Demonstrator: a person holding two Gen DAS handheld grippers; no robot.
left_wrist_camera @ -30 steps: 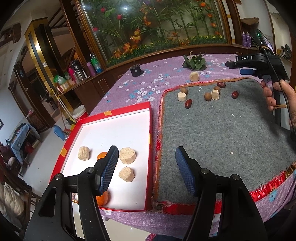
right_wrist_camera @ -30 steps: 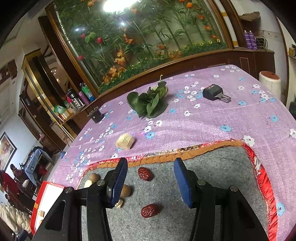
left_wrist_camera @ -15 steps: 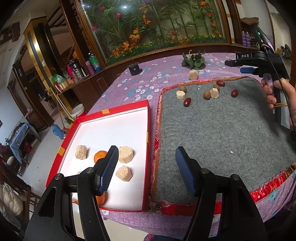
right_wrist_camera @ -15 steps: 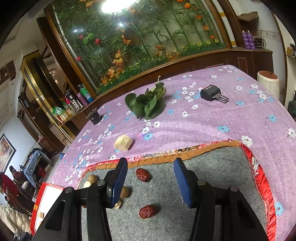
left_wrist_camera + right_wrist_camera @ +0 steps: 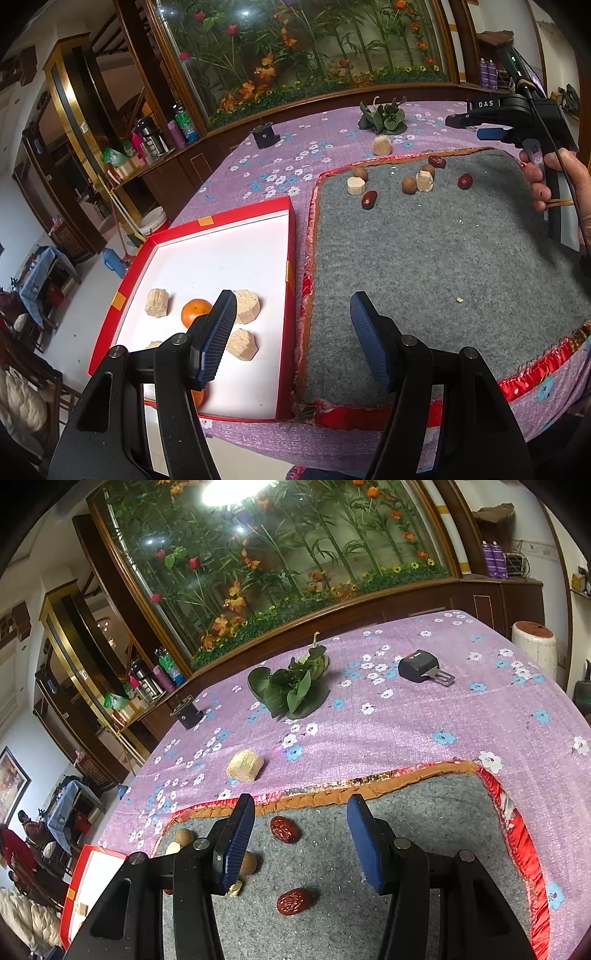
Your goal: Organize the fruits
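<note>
My left gripper (image 5: 293, 339) is open and empty above the near seam between the red tray (image 5: 290, 236) and the grey felt mat (image 5: 424, 258). The tray holds an orange (image 5: 195, 312) and several beige cakes (image 5: 245, 305). At the mat's far end lie red dates (image 5: 368, 199), brown longans (image 5: 409, 183) and beige cakes (image 5: 355, 185). My right gripper (image 5: 299, 842) is open and empty, above two dates (image 5: 283, 829) (image 5: 293, 901); it shows in the left wrist view (image 5: 491, 129). One cake (image 5: 245, 765) lies on the purple cloth.
A green leafy vegetable (image 5: 291, 686), a small black mount (image 5: 188, 712) and a black clip-like device (image 5: 423, 670) lie on the purple flowered cloth (image 5: 406, 723). A glass-fronted flower display stands behind the table. The mat has a red fringe (image 5: 535, 373).
The left gripper has drawn back and up slightly, so the tray and mat look farther off. The right gripper has risen a little over the dates. Both stay open.
</note>
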